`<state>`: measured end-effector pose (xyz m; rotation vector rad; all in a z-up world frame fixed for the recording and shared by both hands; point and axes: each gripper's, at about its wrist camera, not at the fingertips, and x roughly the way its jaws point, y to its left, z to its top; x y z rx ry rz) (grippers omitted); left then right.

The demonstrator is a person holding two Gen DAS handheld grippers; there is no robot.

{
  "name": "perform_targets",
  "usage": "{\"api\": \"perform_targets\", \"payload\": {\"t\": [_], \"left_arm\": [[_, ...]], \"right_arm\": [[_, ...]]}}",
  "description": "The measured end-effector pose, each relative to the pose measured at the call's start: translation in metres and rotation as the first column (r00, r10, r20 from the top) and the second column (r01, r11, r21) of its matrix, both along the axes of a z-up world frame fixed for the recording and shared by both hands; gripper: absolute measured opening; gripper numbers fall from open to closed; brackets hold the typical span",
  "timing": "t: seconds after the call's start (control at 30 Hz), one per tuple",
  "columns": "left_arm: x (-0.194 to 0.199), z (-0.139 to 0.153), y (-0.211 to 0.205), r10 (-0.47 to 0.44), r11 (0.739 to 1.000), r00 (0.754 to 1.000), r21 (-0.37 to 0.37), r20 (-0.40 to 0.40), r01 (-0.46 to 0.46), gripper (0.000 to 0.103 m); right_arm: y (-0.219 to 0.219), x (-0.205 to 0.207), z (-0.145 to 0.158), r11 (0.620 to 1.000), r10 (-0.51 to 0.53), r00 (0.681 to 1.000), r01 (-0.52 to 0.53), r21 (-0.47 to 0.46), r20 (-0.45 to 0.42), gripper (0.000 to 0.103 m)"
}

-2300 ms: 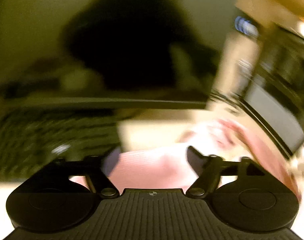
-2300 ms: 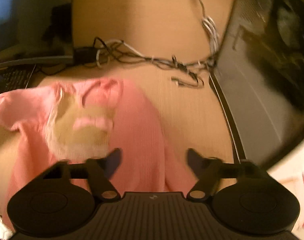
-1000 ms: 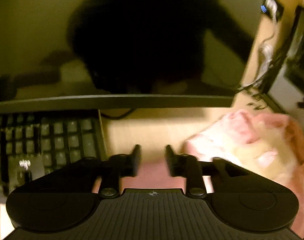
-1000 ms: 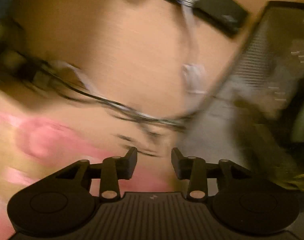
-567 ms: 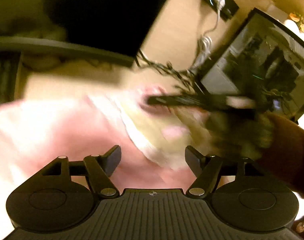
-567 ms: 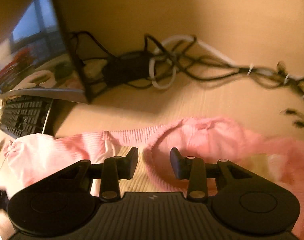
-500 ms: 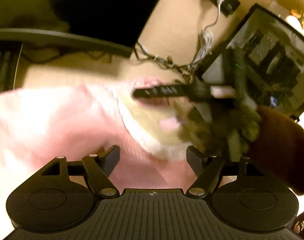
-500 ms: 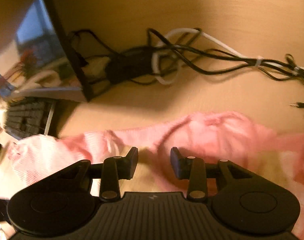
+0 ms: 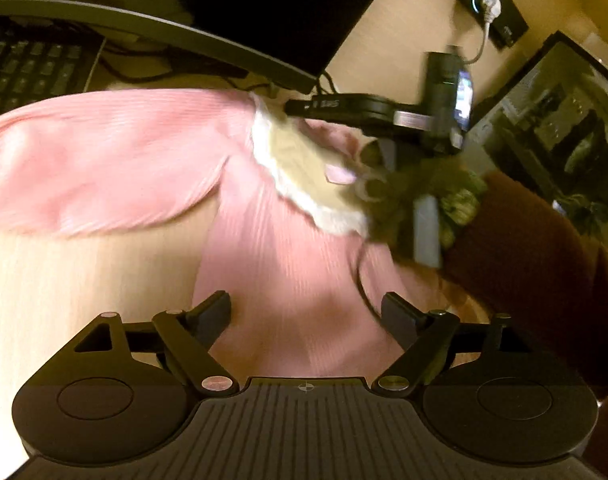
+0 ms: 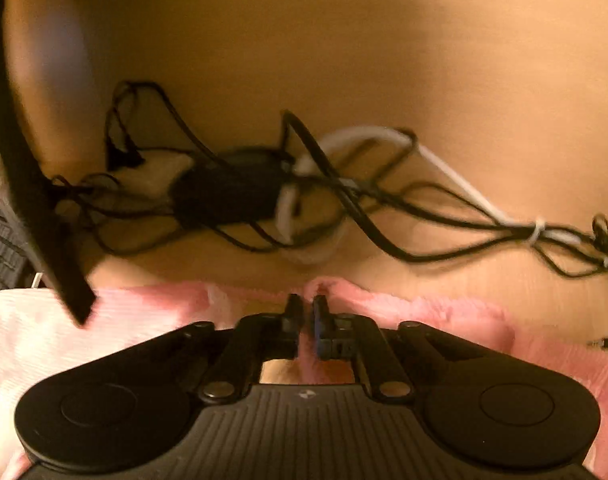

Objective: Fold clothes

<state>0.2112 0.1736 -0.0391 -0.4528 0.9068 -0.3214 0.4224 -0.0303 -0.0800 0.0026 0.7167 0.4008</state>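
Both wrist views look forward, close over the desk (image 9: 63, 280); both show the pink garment (image 9: 279, 264).

We can read no text, label, brand or number in either view. In the left wrist view, the black bar of the right gripper (image 9: 340, 106), in the upper middle of the frame, carries a short pale marking, but it is too blurred to make out. The keyboard (image 9: 27, 68) at upper left shows keys with no legible characters.
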Motion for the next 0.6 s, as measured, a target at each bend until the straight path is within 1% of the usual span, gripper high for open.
{"api": "perform_targets", "payload": {"t": [0.03, 0.07, 0.1, 0.17, 0.2, 0.23, 0.27, 0.3, 0.33, 0.37, 0.47, 0.53, 0.57, 0.6], "left_arm": [[-0.003, 0.001, 0.000, 0.004, 1.000, 1.000, 0.006, -0.009, -0.004, 0.087], [-0.005, 0.002, 0.001, 0.002, 1.000, 1.000, 0.010, -0.012, -0.002, 0.088], [-0.008, 0.003, 0.001, 0.001, 1.000, 1.000, 0.014, -0.016, -0.001, 0.088], [-0.015, 0.003, 0.006, -0.014, 0.999, 1.000, 0.033, -0.017, 0.014, 0.088], [-0.018, 0.003, 0.008, -0.021, 0.999, 1.000, 0.043, -0.017, 0.022, 0.088], [-0.021, 0.003, 0.010, -0.028, 0.998, 0.999, 0.052, -0.018, 0.029, 0.088], [-0.024, 0.003, 0.012, -0.036, 0.997, 0.999, 0.062, -0.018, 0.037, 0.088], [-0.027, 0.003, 0.015, -0.043, 0.996, 0.999, 0.071, -0.019, 0.044, 0.088], [-0.030, 0.003, 0.017, -0.050, 0.995, 0.999, 0.080, -0.020, 0.052, 0.088], [-0.035, 0.001, 0.018, -0.066, 0.993, 0.998, 0.093, -0.017, 0.067, 0.089], [-0.039, -0.003, 0.017, -0.118, 0.988, 0.993, 0.096, -0.012, 0.119, 0.089], [-0.038, -0.008, 0.014, -0.146, 0.984, 0.989, 0.099, -0.005, 0.146, 0.088], [-0.037, -0.010, 0.013, -0.160, 0.982, 0.987, 0.100, -0.002, 0.159, 0.086], [-0.037, -0.013, 0.011, -0.174, 0.980, 0.985, 0.102, 0.001, 0.172, 0.082]], "right_arm": [[-0.004, -0.003, 0.002, 1.000, -0.014, 1.000, 0.014, 0.008, -0.001, 0.020], [-0.009, -0.007, 0.006, 1.000, -0.027, 1.000, 0.027, 0.015, 0.001, 0.028], [-0.018, -0.019, 0.015, 0.999, -0.032, 0.999, 0.031, 0.014, 0.014, 0.031], [-0.035, -0.045, 0.032, 0.999, -0.040, 0.998, 0.040, 0.011, 0.037, 0.053], [-0.045, -0.064, 0.041, 0.999, -0.042, 0.998, 0.042, 0.006, 0.047, 0.059], [-0.055, -0.085, 0.050, 0.999, -0.045, 0.997, 0.045, 0.002, 0.055, 0.069], [-0.065, -0.109, 0.058, 0.999, -0.054, 0.997, 0.054, 0.004, 0.058, 0.076], [-0.075, -0.132, 0.064, 0.997, -0.071, 0.996, 0.071, 0.005, 0.059, 0.080], [-0.084, -0.154, 0.065, 0.993, -0.120, 0.991, 0.120, 0.001, 0.053, 0.085], [-0.093, -0.175, 0.066, 0.986, -0.169, 0.984, 0.169, -0.003, 0.048, 0.087], [-0.121, -0.240, 0.068, 0.950, -0.312, 0.949, 0.313, -0.017, 0.033, 0.087], [-0.140, -0.283, 0.070, 0.914, -0.405, 0.914, 0.405, -0.027, 0.024, 0.087], [-0.149, -0.304, 0.069, 0.892, -0.450, 0.893, 0.450, -0.035, 0.020, 0.087], [-0.156, -0.321, 0.065, 0.869, -0.492, 0.870, 0.492, -0.049, 0.013, 0.087]]}}
